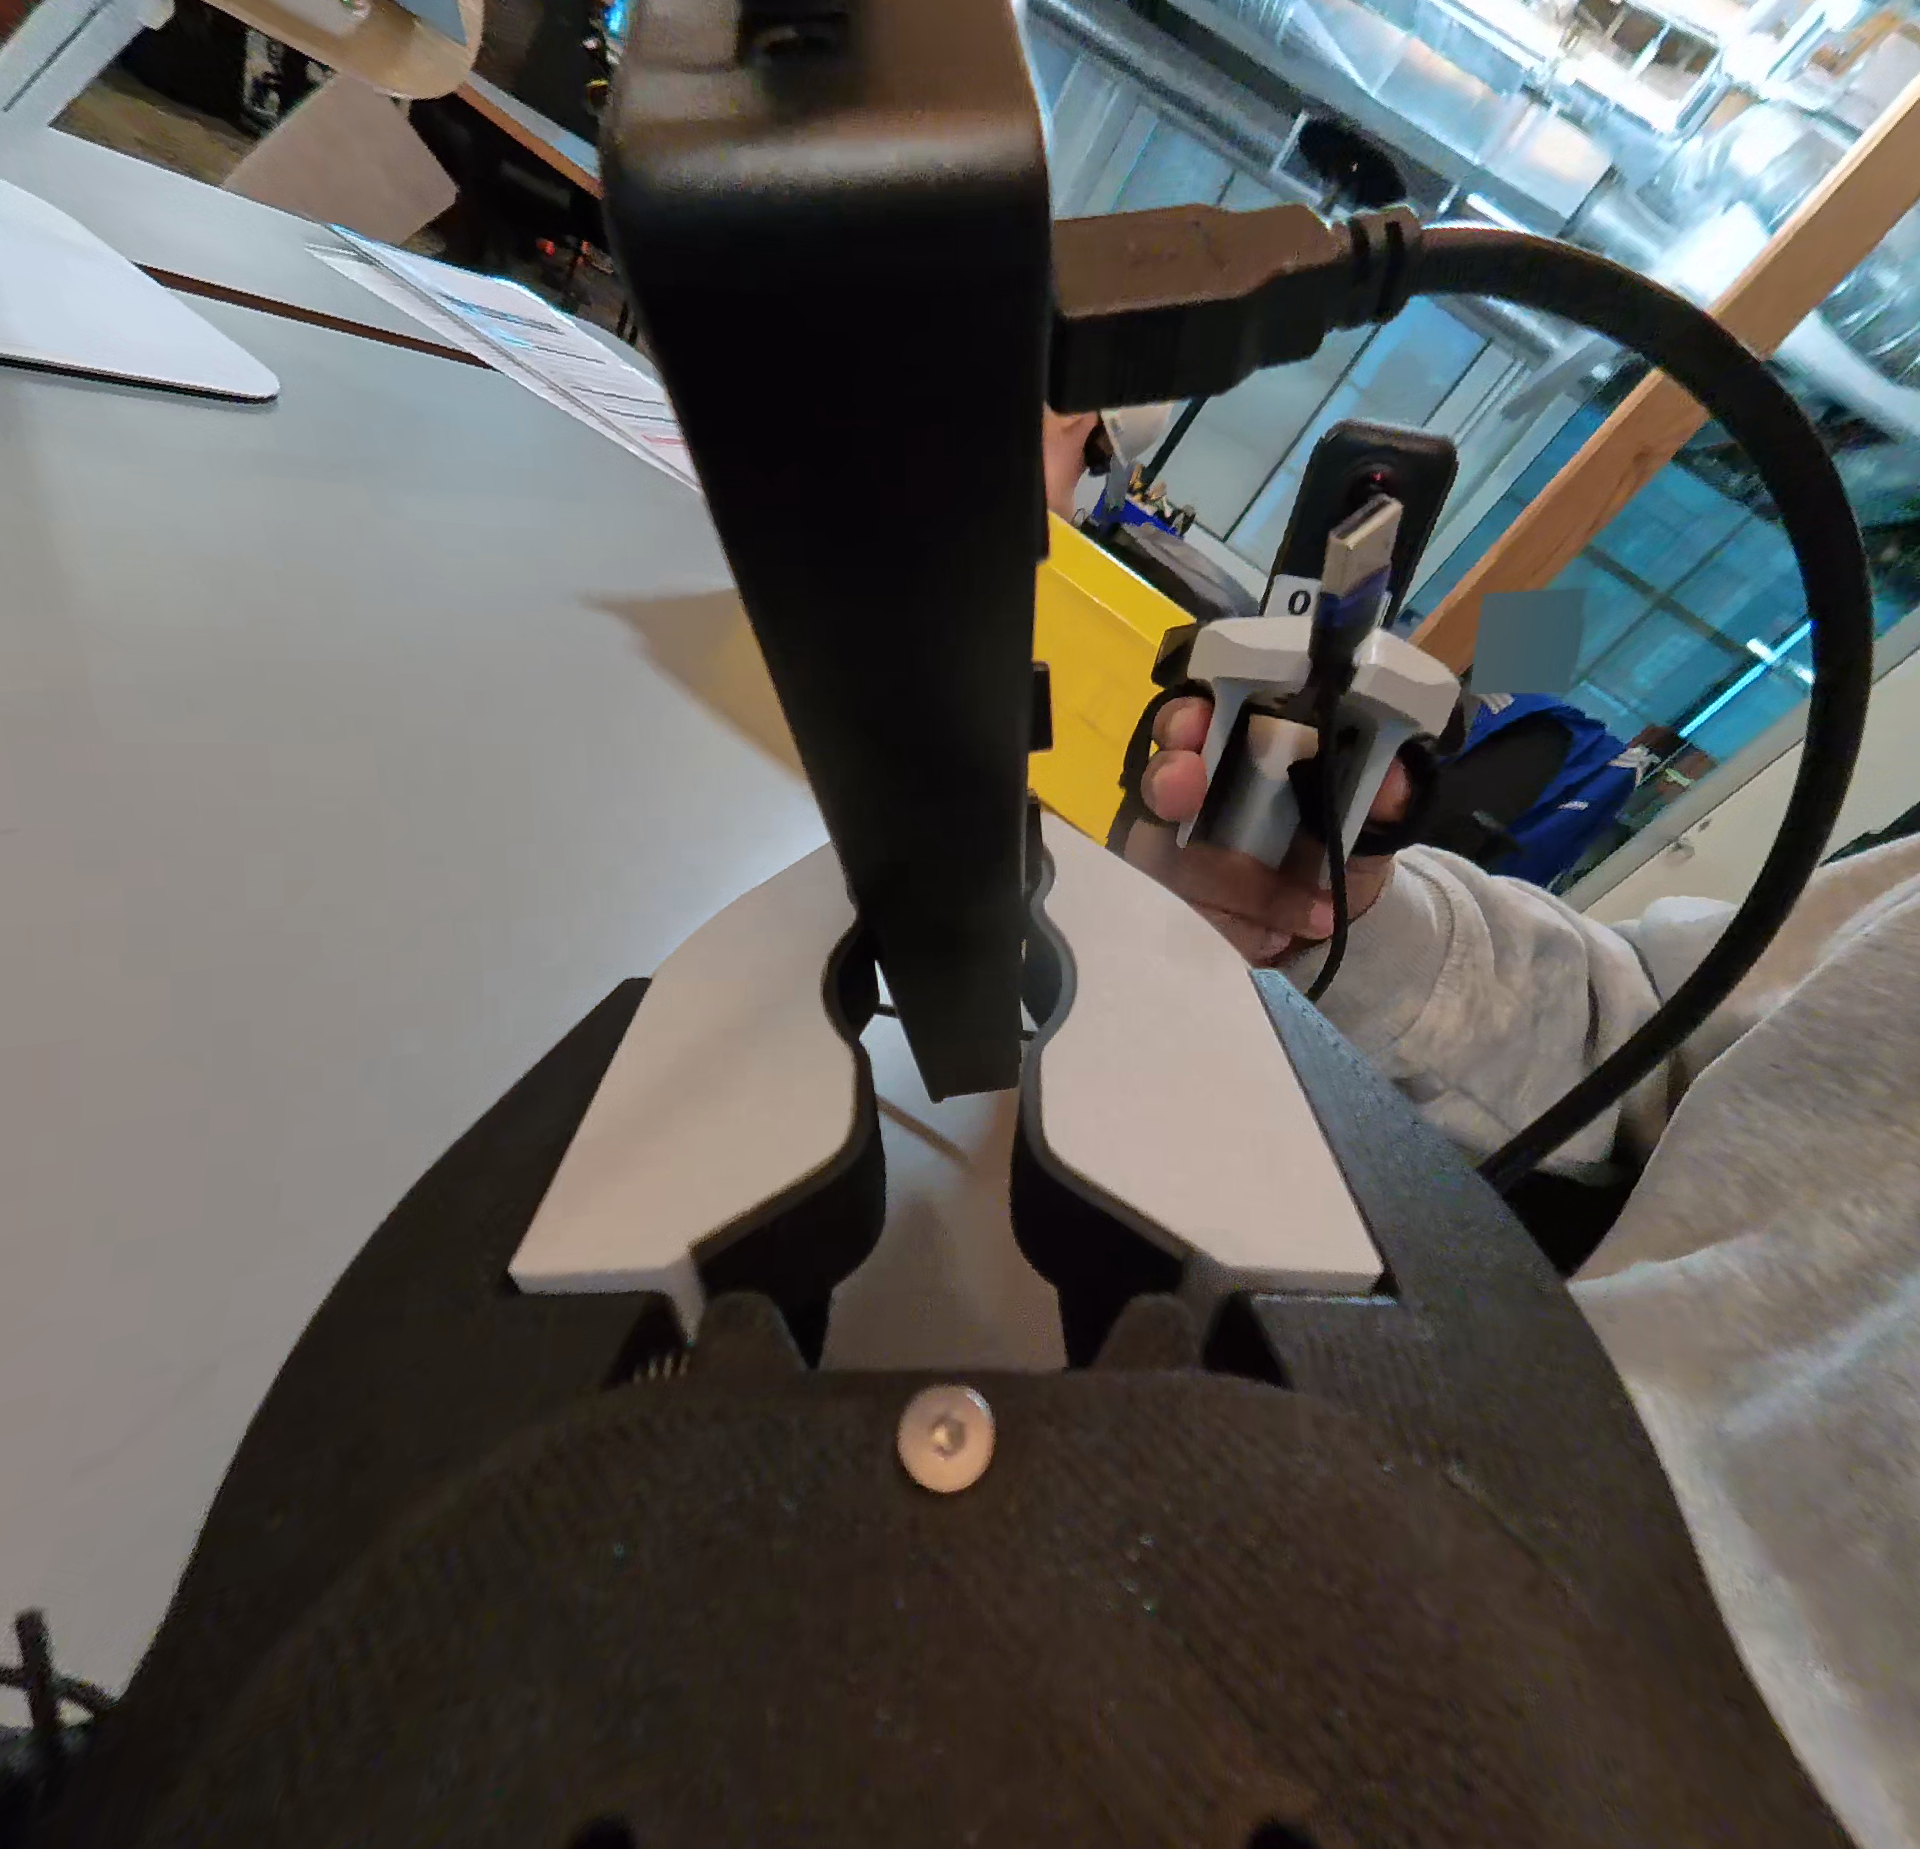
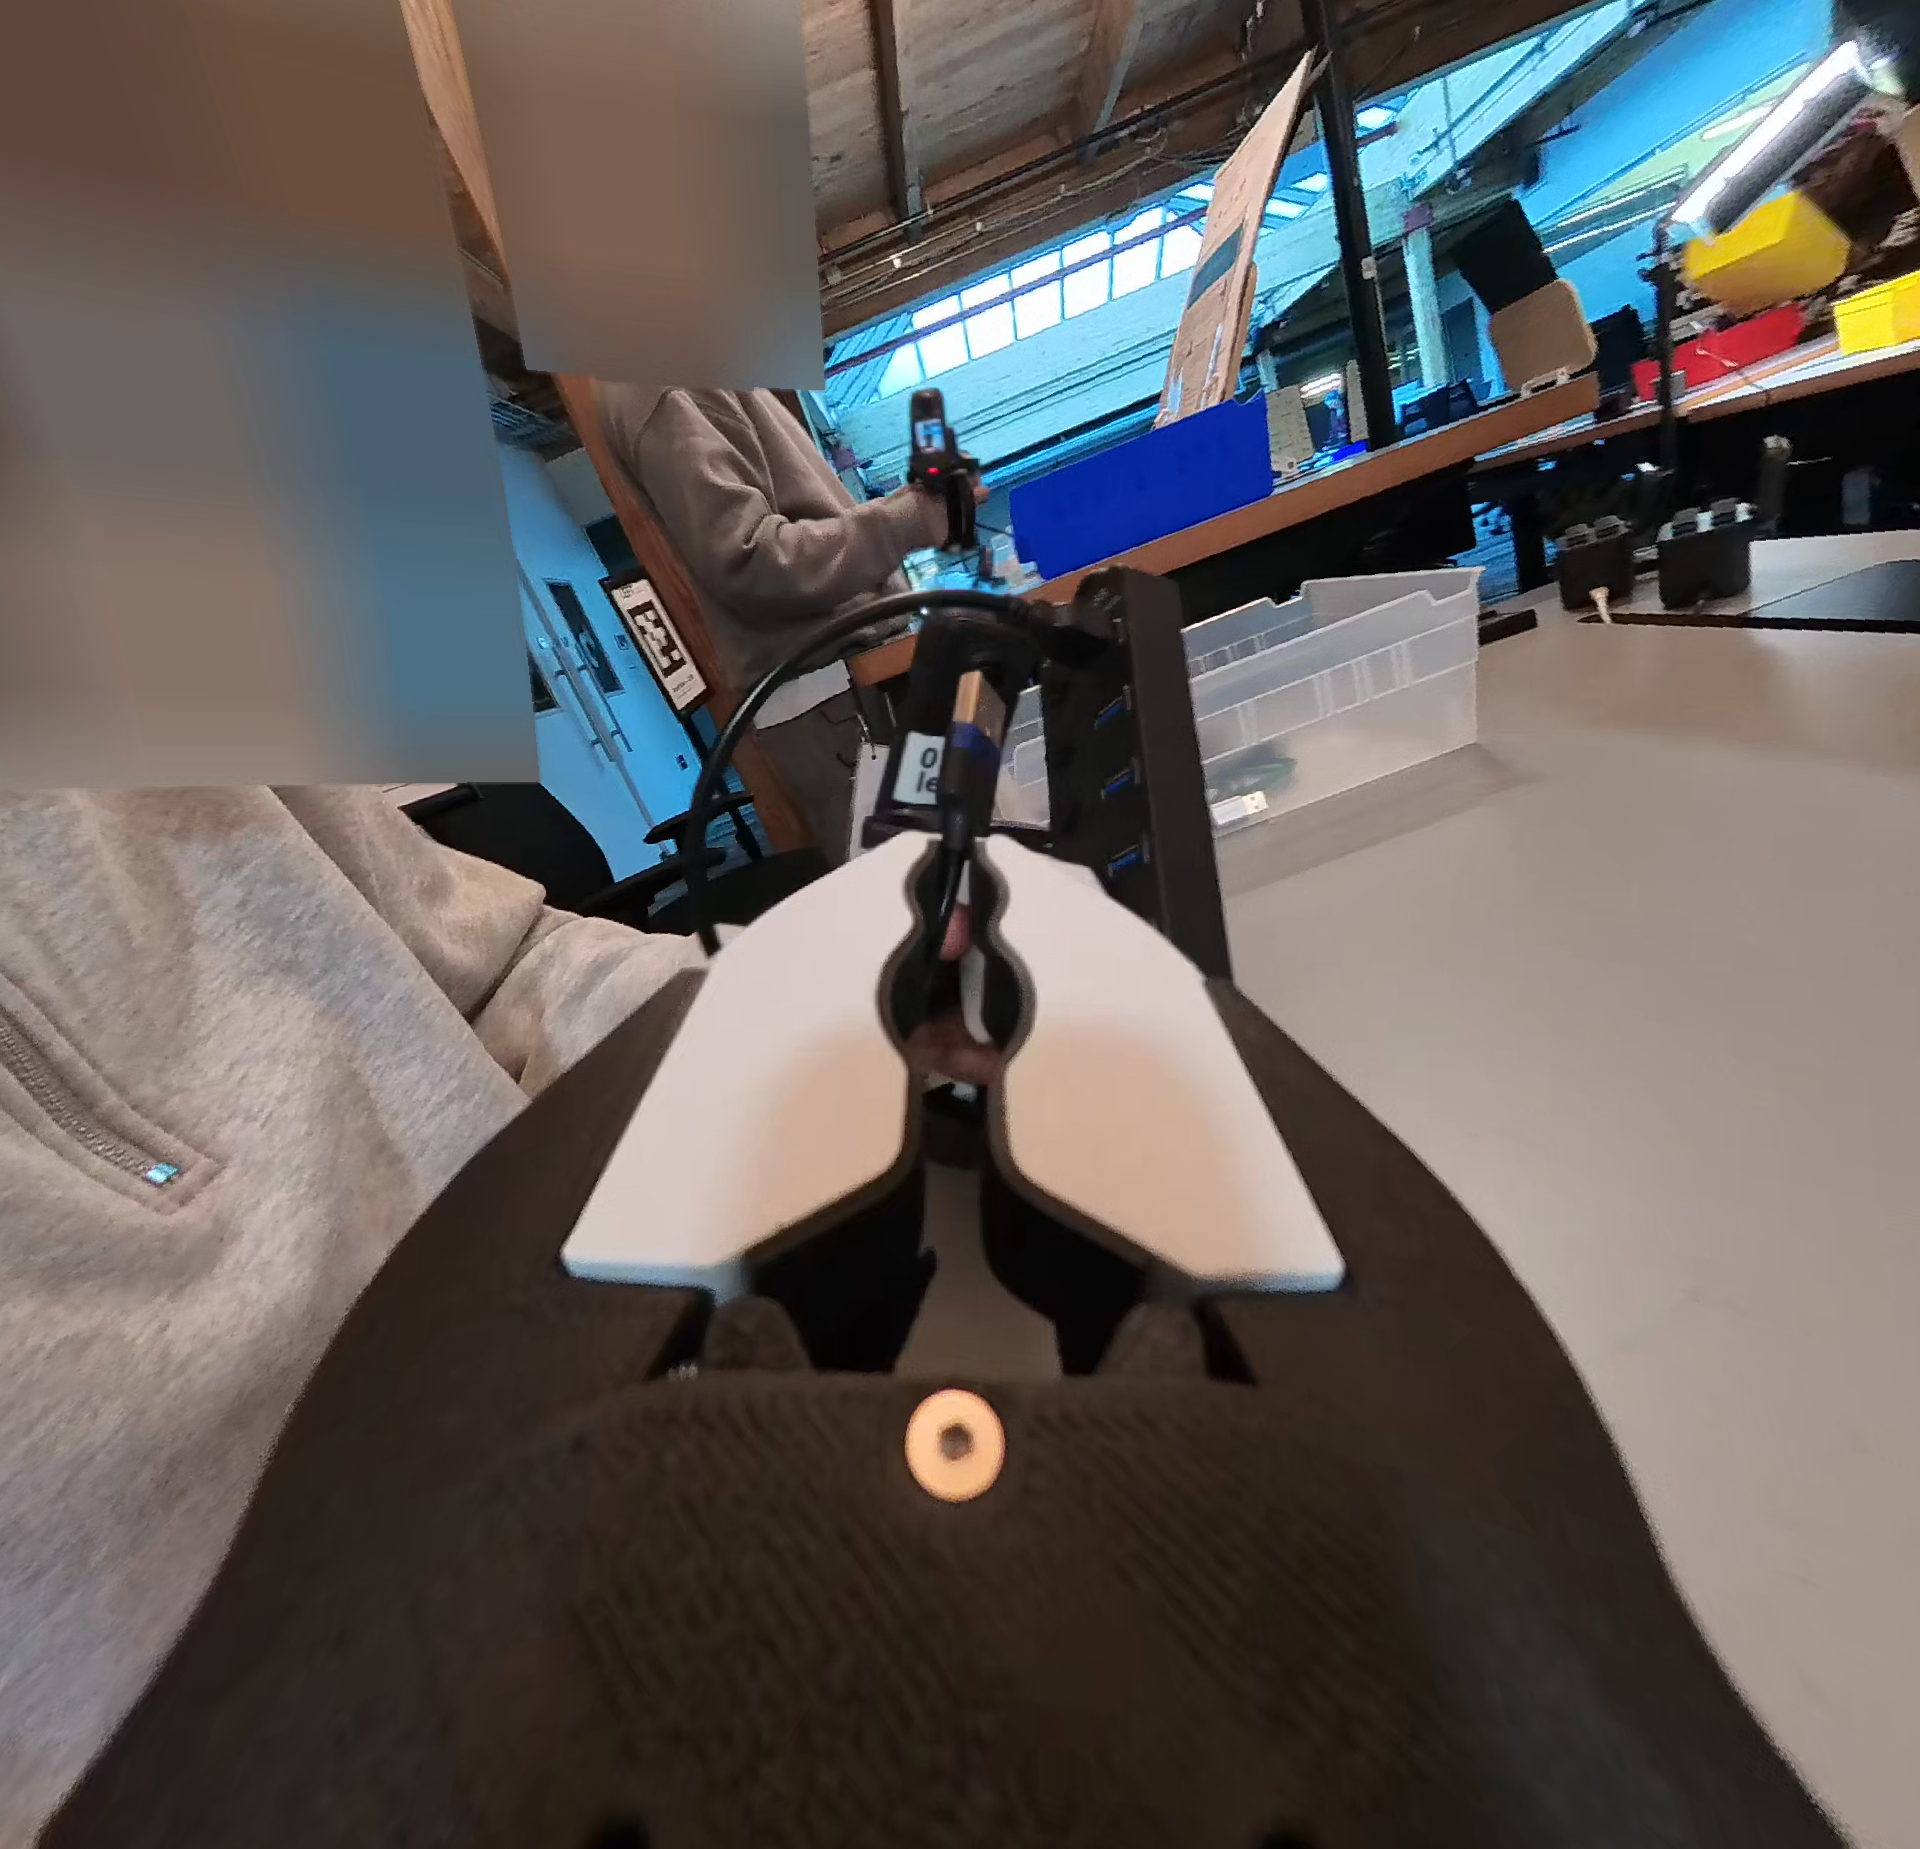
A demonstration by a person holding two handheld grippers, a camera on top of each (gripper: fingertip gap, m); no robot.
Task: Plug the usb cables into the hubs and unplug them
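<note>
Left tool (image 1: 940, 978) clamped on hub (image 1: 831, 449), held upright off the bench (image 1: 312, 708) — right tool (image 2: 951, 895) shut on plug (image 2: 971, 724), just beside hub ports. Square plug to a free port; push straight, brace hub

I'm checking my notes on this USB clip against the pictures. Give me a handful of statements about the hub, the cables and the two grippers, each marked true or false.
1. The left gripper has its jaws shut on the black hub. True.
2. The hub lies flat on the table. False: it is held upright above it.
3. A thick black cable is plugged into the hub's side. True.
4. The right gripper is empty. False: it holds a USB plug on a thin cable.
5. That USB plug is already seated in the hub. False: its metal end is bare, apart from the hub.
</note>
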